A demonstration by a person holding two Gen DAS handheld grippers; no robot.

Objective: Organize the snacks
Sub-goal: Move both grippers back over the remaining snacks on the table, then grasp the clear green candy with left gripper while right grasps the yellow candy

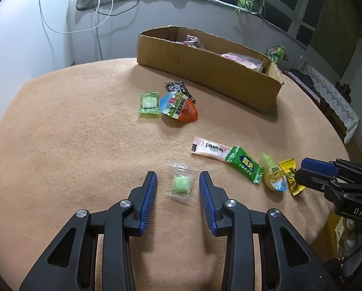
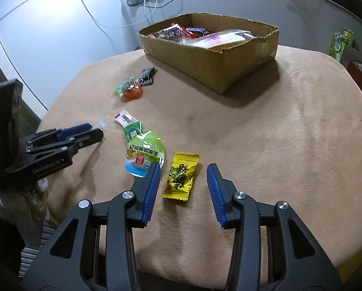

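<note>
Left gripper (image 1: 178, 186) stood unclenched astride the clear-wrapped green candy (image 1: 180, 183), pads not touching. Right gripper (image 2: 184, 180) likewise straddled the yellow candy (image 2: 181, 175), gripping nothing. Both looked feather-light, crinkly and slick, so the firm middle seemed the place to pinch, not the flat fringe. Up at twelve o'clock, the cardboard box (image 2: 219, 70) sat waiting, partly filled.

Tablecloth (image 1: 72, 133): peach. Cardboard box (image 1: 205, 75): brown. Wrapped candy (image 1: 180, 183): clear film, pale green piece. Yellow sachet (image 2: 181, 175): yellow, black-and-green print. Long sachet (image 1: 210, 149): pink-white, black lettering. Small packet (image 1: 149, 103): green. Gripper pads (image 1: 149, 201): blue, ribbed, on black frames.
</note>
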